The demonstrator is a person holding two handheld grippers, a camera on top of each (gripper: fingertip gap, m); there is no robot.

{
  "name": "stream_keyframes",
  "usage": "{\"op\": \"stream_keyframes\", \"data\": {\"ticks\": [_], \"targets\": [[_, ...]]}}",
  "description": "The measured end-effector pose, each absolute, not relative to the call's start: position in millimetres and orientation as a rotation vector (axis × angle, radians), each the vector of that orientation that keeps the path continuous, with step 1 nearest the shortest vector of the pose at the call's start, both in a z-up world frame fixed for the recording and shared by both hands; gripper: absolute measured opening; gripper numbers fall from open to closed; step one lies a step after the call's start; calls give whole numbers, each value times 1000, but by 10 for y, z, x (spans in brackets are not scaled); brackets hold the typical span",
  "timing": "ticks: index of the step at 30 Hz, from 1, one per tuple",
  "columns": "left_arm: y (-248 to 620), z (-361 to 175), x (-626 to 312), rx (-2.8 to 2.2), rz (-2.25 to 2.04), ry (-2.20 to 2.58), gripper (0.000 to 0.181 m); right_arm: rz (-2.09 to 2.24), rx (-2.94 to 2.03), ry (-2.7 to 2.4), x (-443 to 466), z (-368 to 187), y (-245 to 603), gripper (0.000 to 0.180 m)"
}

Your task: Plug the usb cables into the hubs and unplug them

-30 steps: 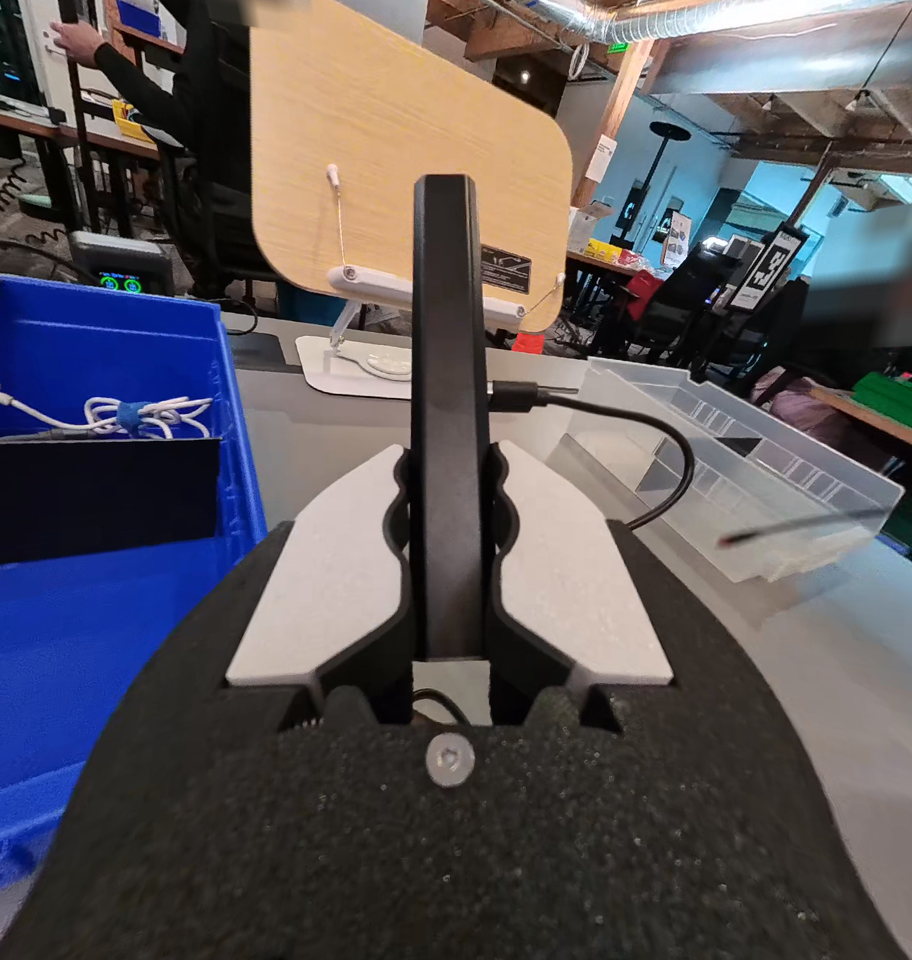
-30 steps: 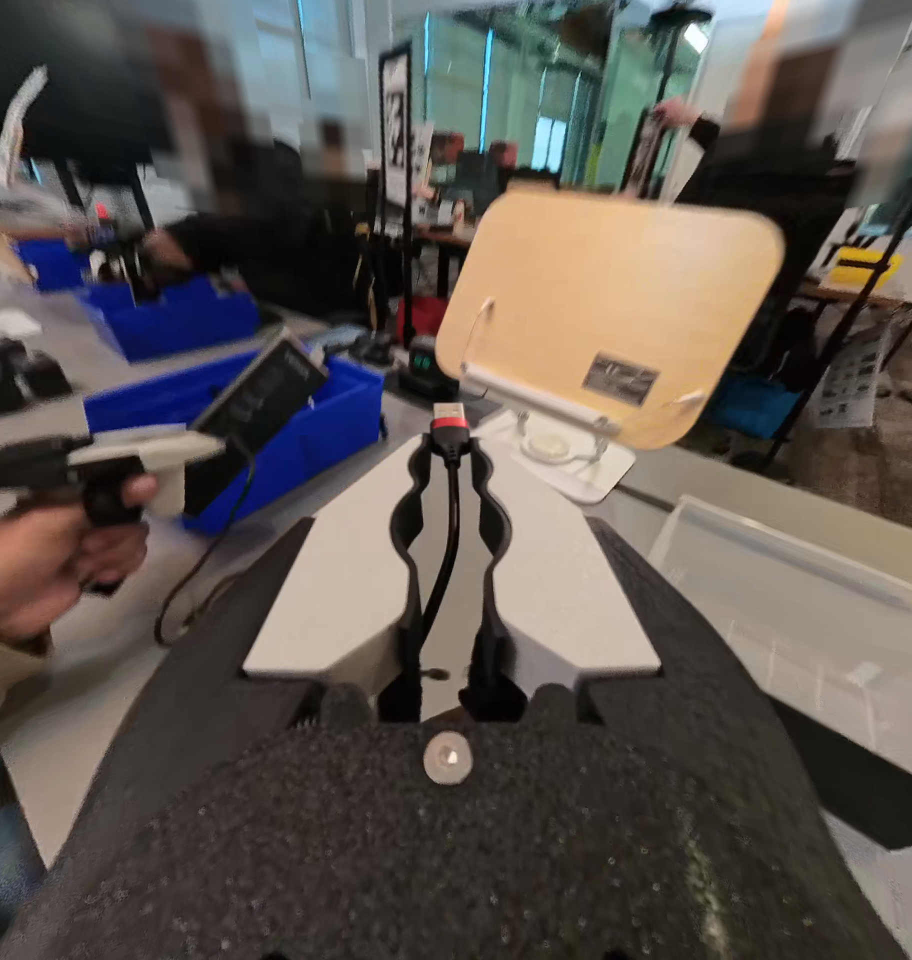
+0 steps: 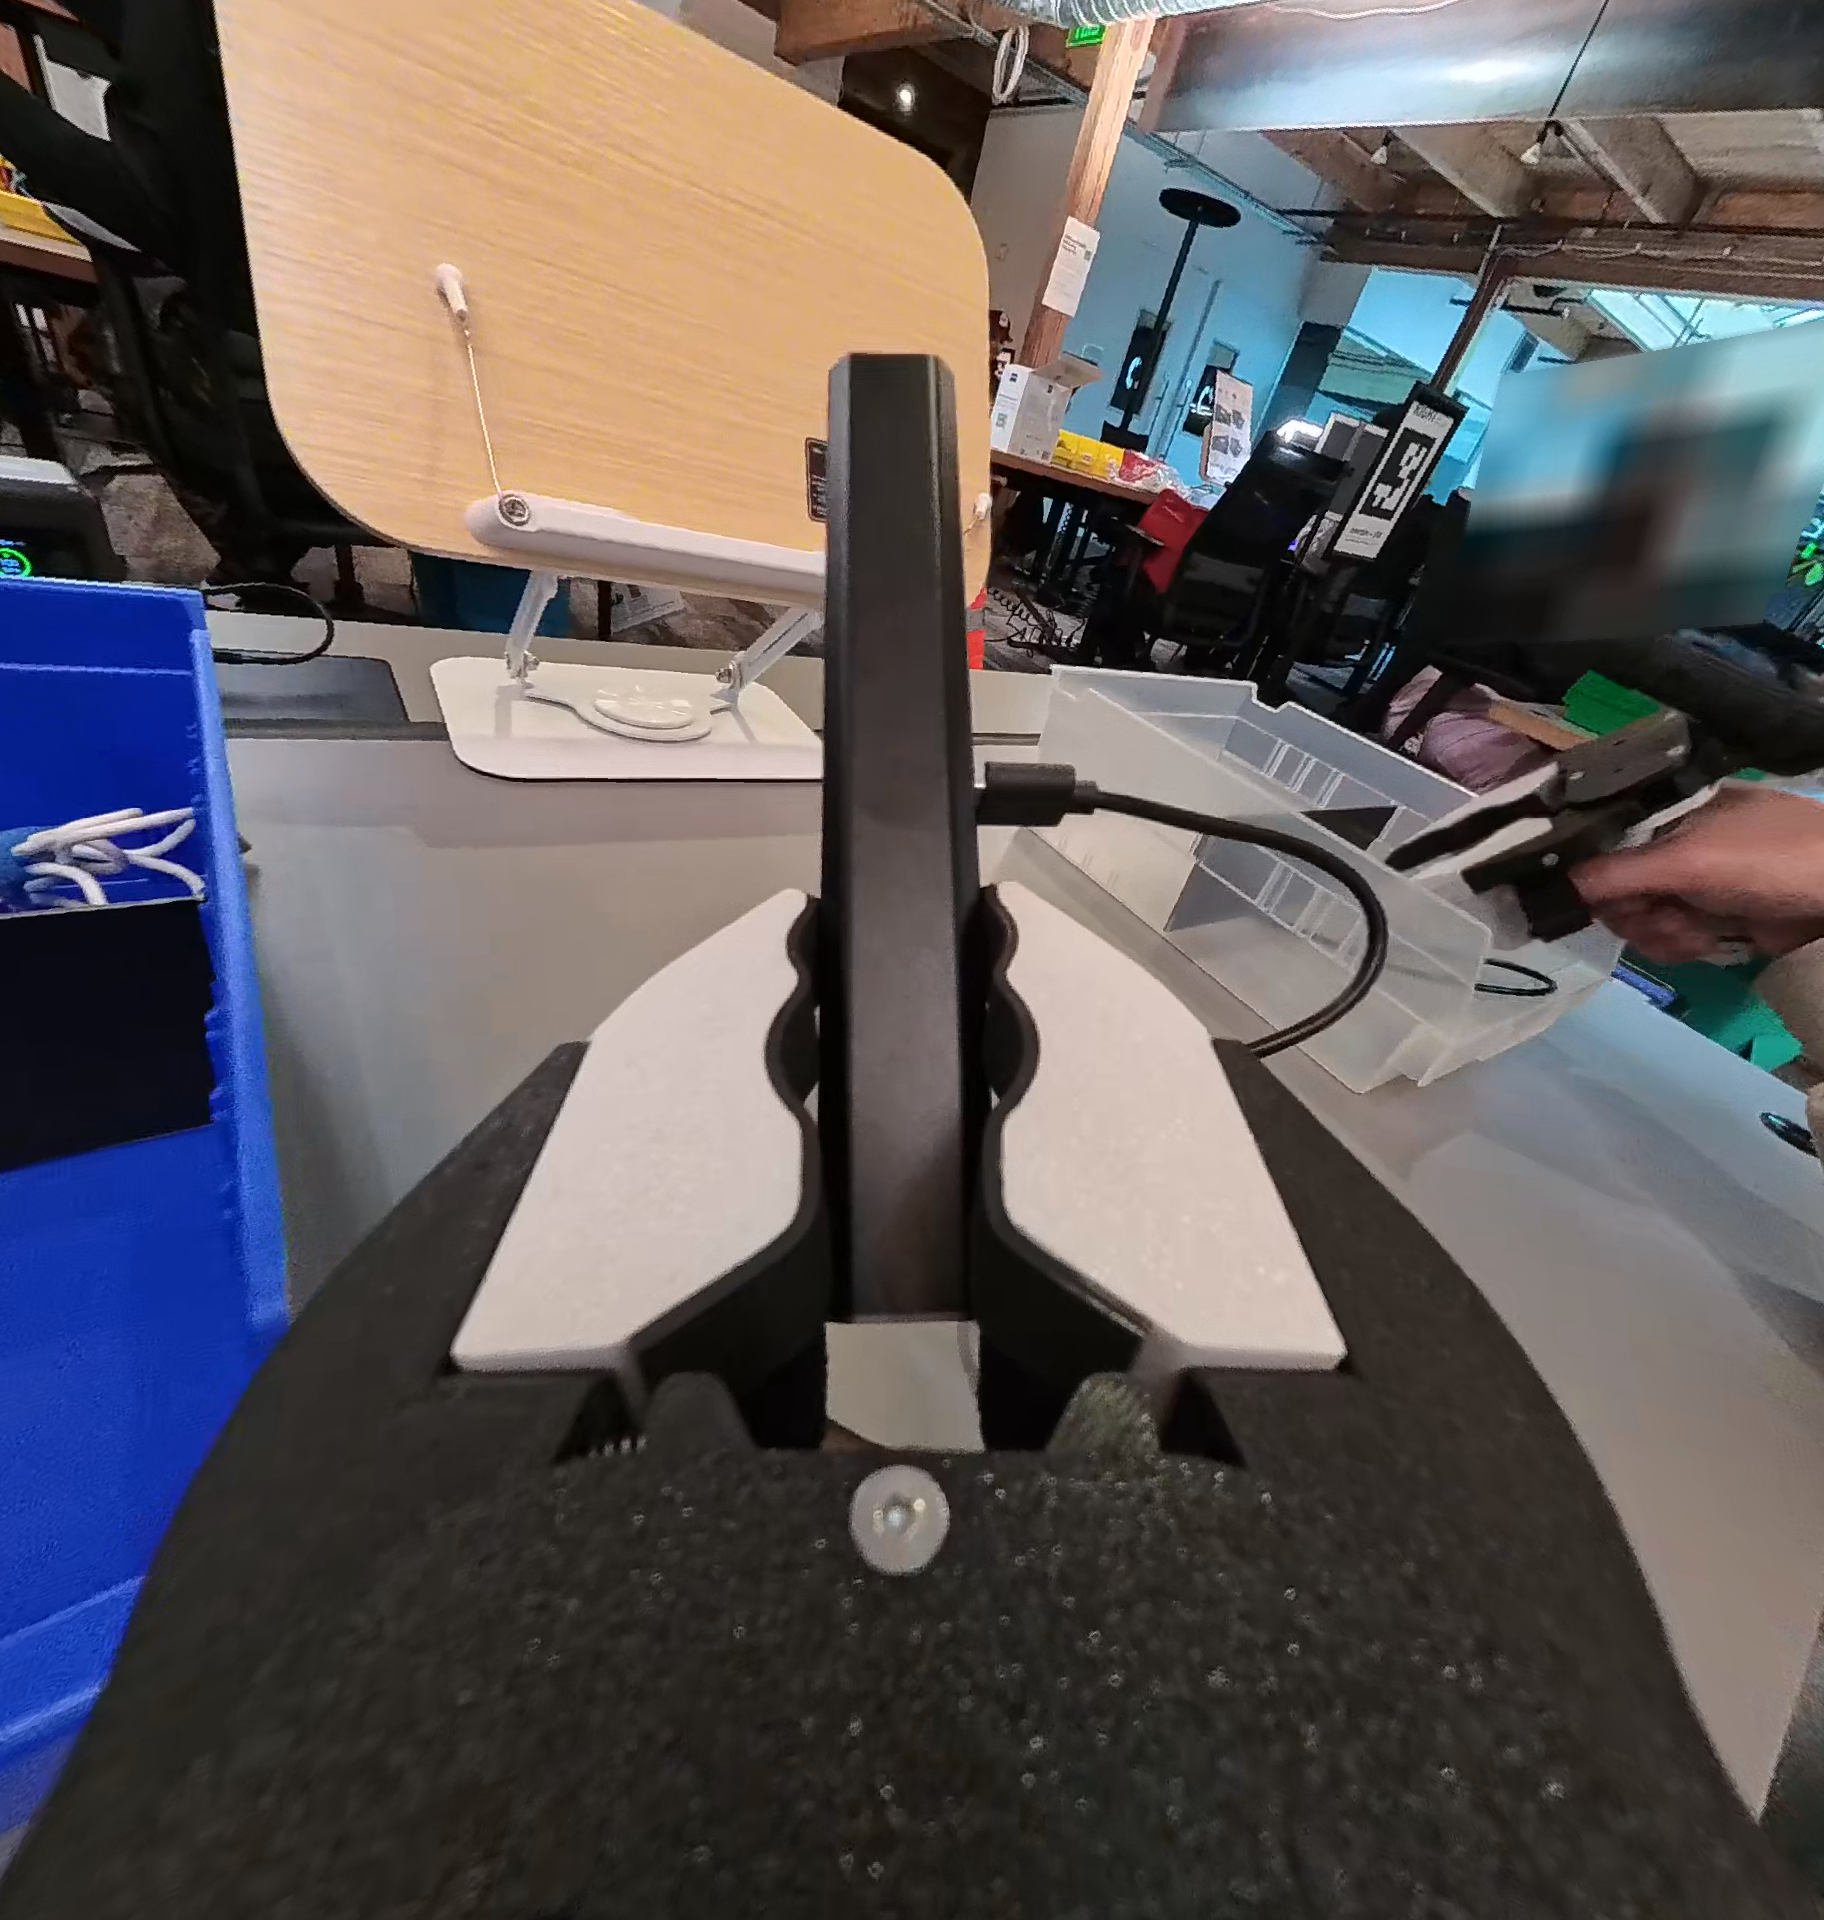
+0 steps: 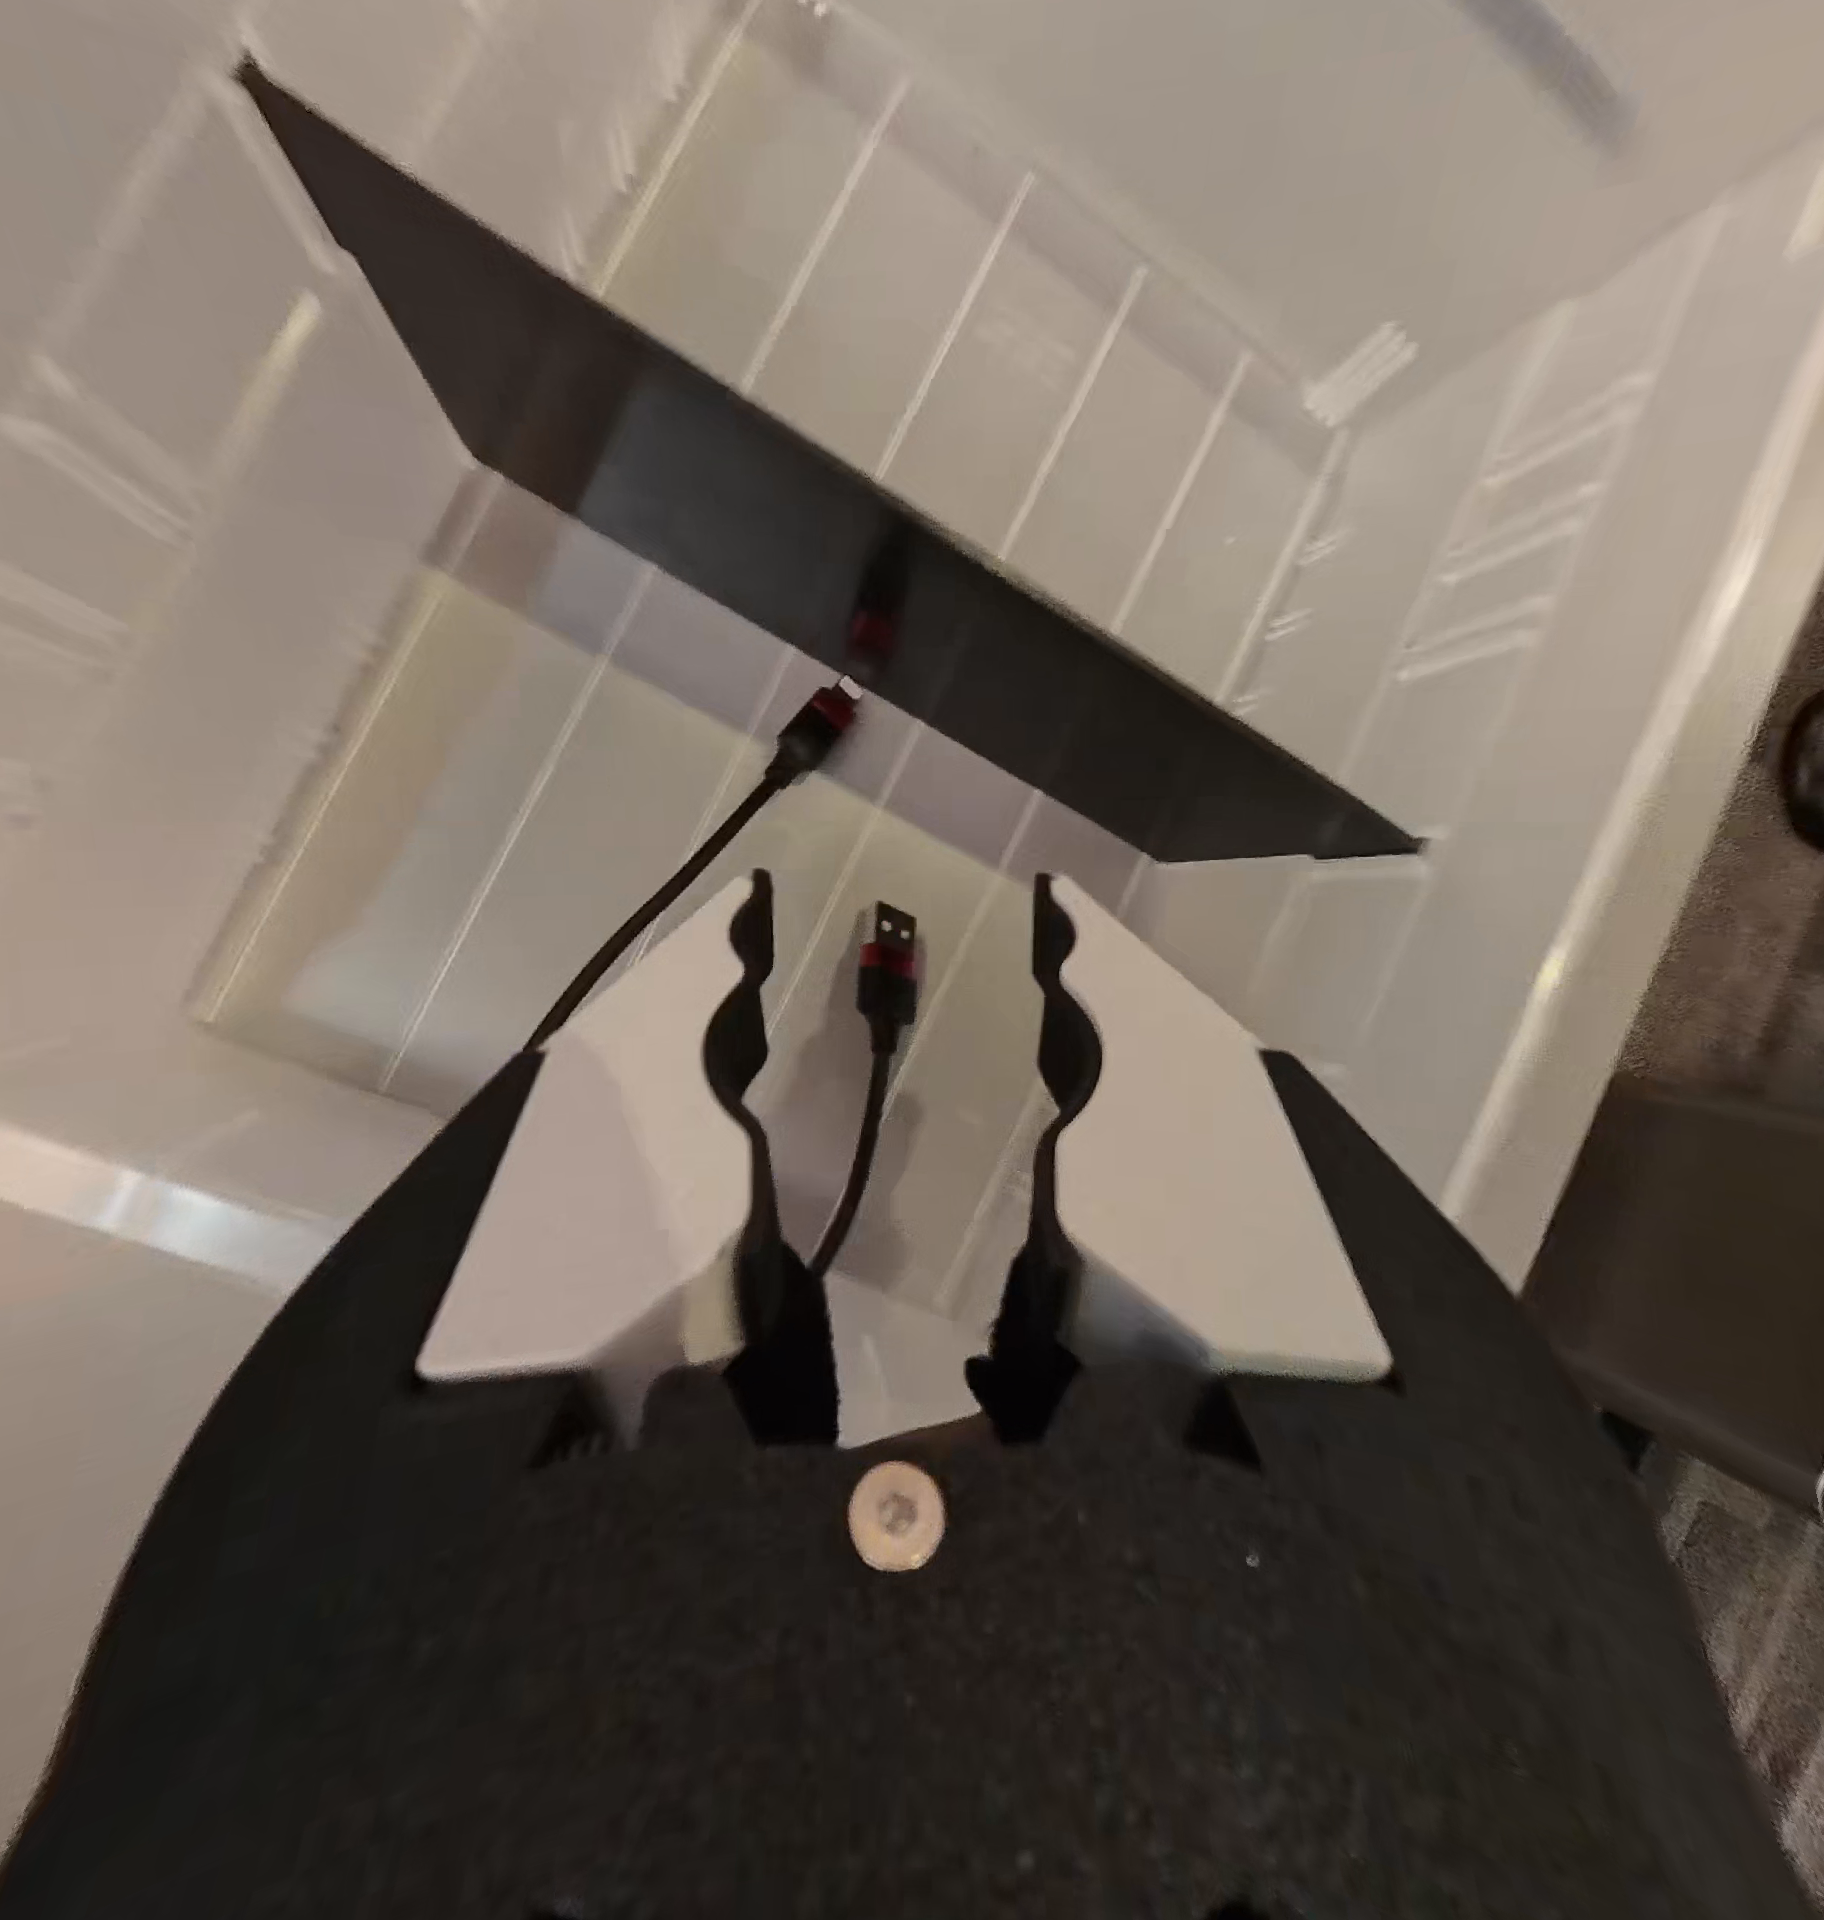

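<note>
Here the left tool [image 3: 892, 935] is clamped on a flat black rectangular hub [image 3: 892, 790], held upright on edge between its white fingers [image 3: 669, 1132]. A black cable plug [image 3: 1027, 792] sits in the hub's side at about 3 o'clock, and its thin black cord [image 3: 1344, 904] loops down and back toward the tool.

At 9 o'clock in the left wrist view stands a blue plastic bin [image 3: 87, 1299] with a bundled white cable [image 3: 77, 857] inside. At 2 o'clock a clear plastic divided tray [image 3: 1261, 769] lies on the grey desk [image 3: 534, 862], and beside it at 3 o'clock a hand [image 3: 1718, 894] holds the right tool [image 3: 1448, 842]. Farther off, at 12 o'clock, a light wooden board on a white folding stand [image 3: 596, 270] rises behind the hub.

In the right wrist view, the right tool [image 4: 895, 894] has its fingers [image 4: 627, 1174] spread apart and grips nothing. Between them lies a black-and-red USB plug [image 4: 892, 951] on a black cable, loose in the clear tray [image 4: 1147, 343]. Just beyond, at 11 o'clock, the cable's other red-tipped plug [image 4: 820, 727] touches a dark slanted divider panel [image 4: 783, 540] in the tray. The view is blurred, so finer detail cannot be told.
</note>
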State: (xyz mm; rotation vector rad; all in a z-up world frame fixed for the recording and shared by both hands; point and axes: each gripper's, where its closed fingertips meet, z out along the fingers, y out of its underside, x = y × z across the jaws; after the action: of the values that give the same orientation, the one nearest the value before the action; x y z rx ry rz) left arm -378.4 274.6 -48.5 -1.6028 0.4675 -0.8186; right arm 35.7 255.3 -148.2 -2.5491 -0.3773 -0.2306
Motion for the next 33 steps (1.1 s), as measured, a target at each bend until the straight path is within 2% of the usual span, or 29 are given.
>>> {"op": "stream_keyframes", "data": {"ticks": [1,6,10,13,18,22,25,27,29,33], "targets": [[2740,-482,-3779,-1601,-820,469,27,-252,-2523,-368,376,-1406,2568,49],[2705,-396,-3778,-1556,-846,457,27,-159,-2331,-370,-7,-778,2621,49],[2663,-277,-3796,-1498,-836,439,27,393,-1986,-505,-1367,-39,2539,48],[2621,-228,-3791,-1475,-787,441,27,819,-1791,-631,-2487,289,2196,49],[2496,-135,-3734,-1417,-709,477,27,881,-1692,-609,-3420,275,2044,49],[2383,-33,-3672,-1359,-662,500,27,748,-1744,-505,-3464,69,2204,49],[2293,1,-3585,-1318,-653,534,27,926,-1714,-422,-3497,130,2178,48],[2234,37,-3543,-1282,-640,542,25,1059,-1727,-377,-3512,131,2156,38],[2210,60,-3519,-1259,-622,556,25,1167,-1679,-337,-3484,192,2126,15],[2222,-19,-3473,-1265,-622,556,27,960,-1725,-427,-3443,116,2139,14]]}}
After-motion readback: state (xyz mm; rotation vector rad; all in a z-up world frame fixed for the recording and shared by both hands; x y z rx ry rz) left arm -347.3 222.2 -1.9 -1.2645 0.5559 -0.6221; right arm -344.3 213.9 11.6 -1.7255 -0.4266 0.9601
